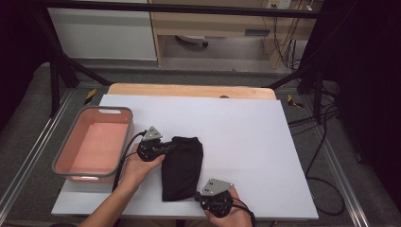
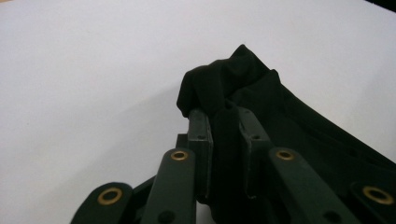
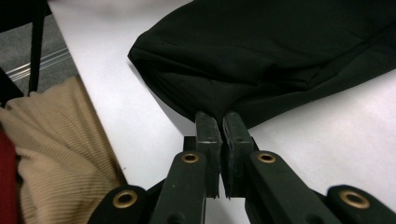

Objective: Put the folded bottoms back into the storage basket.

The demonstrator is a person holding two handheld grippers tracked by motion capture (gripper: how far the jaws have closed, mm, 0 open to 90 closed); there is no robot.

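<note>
A black cloth (image 1: 182, 165), folded into a long bundle, lies on the white tabletop (image 1: 246, 132) near the front. My left gripper (image 1: 172, 145) comes in from the left at the cloth's far end. In the left gripper view this gripper (image 2: 226, 114) is shut on a bunched fold of the cloth (image 2: 243, 74), which rises between the jaws. My right gripper (image 1: 198, 195) sits at the cloth's near right corner by the table's front edge. In the right gripper view its jaws (image 3: 222, 119) are pinched together on the cloth's edge (image 3: 261, 46).
A pink tub with a grey rim (image 1: 64, 151) stands at the table's left edge, close to my left hand. A beige ribbed garment (image 3: 51, 140) shows below the table's near edge. Cables (image 1: 321, 142) trail on the floor to the right.
</note>
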